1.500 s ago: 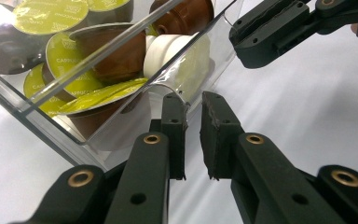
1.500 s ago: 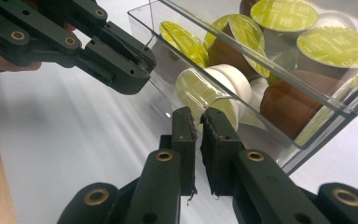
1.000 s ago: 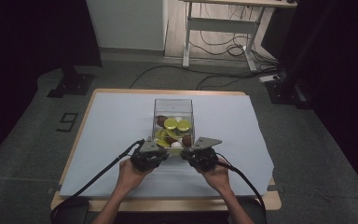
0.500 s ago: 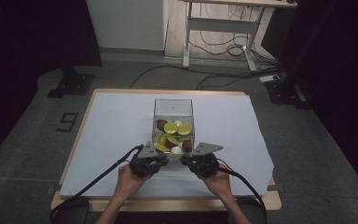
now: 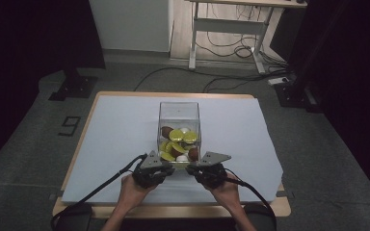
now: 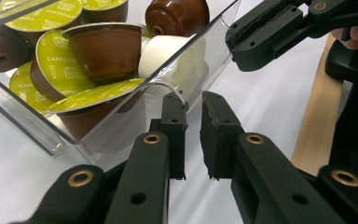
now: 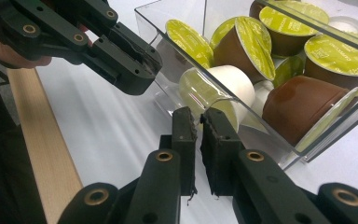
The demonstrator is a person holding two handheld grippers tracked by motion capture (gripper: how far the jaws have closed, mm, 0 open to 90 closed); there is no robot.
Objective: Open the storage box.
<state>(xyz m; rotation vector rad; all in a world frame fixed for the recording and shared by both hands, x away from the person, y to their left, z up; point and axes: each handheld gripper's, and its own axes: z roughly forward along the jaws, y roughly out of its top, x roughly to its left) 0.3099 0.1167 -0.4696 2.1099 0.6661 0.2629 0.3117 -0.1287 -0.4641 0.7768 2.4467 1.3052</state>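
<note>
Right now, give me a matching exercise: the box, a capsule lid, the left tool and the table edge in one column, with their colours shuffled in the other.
Column one:
1. box
2. capsule lid
3. left tool
4. table edge

Column two:
A. pale wood
B. see-through
C. black
D. yellow-green

Pairs: 1-B, 2-D, 3-C, 4-A
</note>
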